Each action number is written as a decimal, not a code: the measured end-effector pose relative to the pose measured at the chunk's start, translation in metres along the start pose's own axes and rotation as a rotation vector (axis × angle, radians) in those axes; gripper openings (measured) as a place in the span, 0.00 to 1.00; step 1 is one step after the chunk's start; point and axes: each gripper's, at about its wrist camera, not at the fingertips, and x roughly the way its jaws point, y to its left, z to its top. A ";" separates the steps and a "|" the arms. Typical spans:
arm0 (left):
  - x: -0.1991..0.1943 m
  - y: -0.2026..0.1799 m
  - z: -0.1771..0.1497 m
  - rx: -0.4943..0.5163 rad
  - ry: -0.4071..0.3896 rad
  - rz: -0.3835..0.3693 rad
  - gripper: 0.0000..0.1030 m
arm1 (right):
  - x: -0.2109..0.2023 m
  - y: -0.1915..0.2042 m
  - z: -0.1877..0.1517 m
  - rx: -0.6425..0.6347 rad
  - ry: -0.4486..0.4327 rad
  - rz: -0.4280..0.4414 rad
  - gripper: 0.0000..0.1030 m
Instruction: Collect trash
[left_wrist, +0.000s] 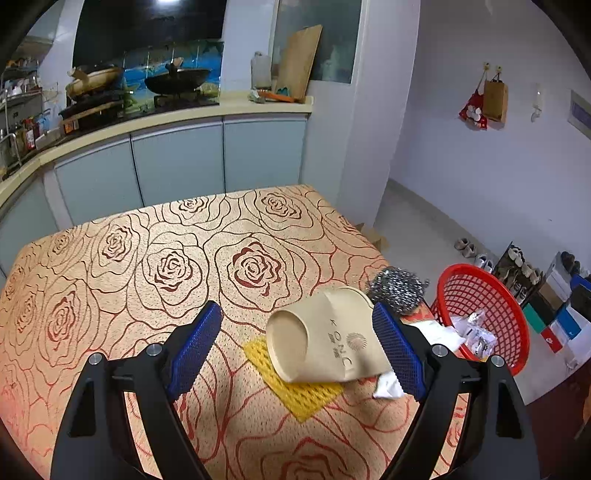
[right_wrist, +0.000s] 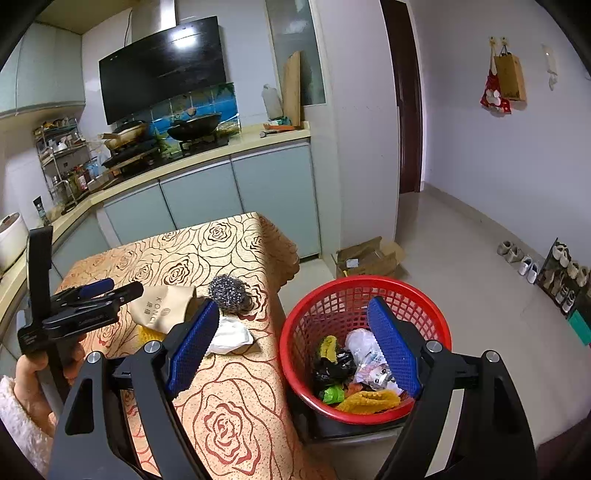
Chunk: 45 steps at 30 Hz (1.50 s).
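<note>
A crushed tan paper cup (left_wrist: 328, 339) lies on its side on the rose-patterned table, partly over a yellow mesh pad (left_wrist: 299, 387). My left gripper (left_wrist: 299, 343) is open around the cup, its right pad close to it. A steel scourer (left_wrist: 397, 286) and white crumpled paper (left_wrist: 439, 332) lie beyond. The right wrist view shows the cup (right_wrist: 162, 304), the scourer (right_wrist: 229, 290), the white paper (right_wrist: 231, 334) and the left gripper (right_wrist: 107, 290). My right gripper (right_wrist: 295, 339) is open and empty, above the table edge and the red basket (right_wrist: 303, 325).
The red basket (left_wrist: 517, 332) stands off the table's right edge and holds several pieces of trash (right_wrist: 365, 369). The table (left_wrist: 147, 258) stretches left and far. Kitchen counter (left_wrist: 184, 118) behind. A cardboard box (right_wrist: 369, 258) and shoes (right_wrist: 524, 266) are on the floor.
</note>
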 end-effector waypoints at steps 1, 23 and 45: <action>0.005 0.001 0.001 -0.004 0.008 -0.007 0.81 | 0.001 0.000 0.000 0.001 0.003 -0.001 0.78; 0.049 0.004 -0.007 0.018 0.070 -0.026 0.65 | 0.028 0.005 -0.003 -0.001 0.048 0.000 0.78; -0.003 0.027 -0.002 -0.021 -0.016 -0.013 0.00 | 0.029 0.024 -0.008 -0.030 0.063 0.037 0.78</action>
